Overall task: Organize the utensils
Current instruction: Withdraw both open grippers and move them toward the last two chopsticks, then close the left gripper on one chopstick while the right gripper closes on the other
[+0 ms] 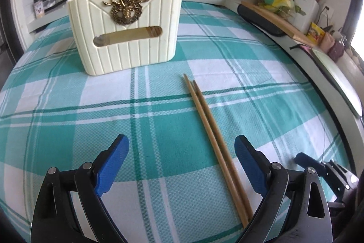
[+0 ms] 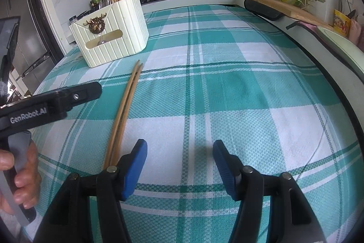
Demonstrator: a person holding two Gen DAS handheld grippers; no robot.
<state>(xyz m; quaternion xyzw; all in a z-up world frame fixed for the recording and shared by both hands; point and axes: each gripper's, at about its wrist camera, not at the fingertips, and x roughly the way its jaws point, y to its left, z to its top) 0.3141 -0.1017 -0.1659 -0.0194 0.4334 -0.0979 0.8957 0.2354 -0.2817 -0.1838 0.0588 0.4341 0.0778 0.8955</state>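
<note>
Flatly, two chopsticks (image 1: 211, 136) on cloth, one holder (image 1: 127, 26), both grippers (image 1: 182, 165) (image 2: 179, 165) agape, empty.

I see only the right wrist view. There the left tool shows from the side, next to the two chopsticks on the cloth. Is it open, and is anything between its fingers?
Observer: The left tool is open wide. The chopsticks lie flat on the cloth between its fingers, much nearer its right finger. Neither pad touches them.
Operator: My own finger hides their near ends. Where do they go?
Observer: In the left wrist view they run on under the black arm behind that right finger, close to the bottom edge. The ends themselves are hidden there too.
</note>
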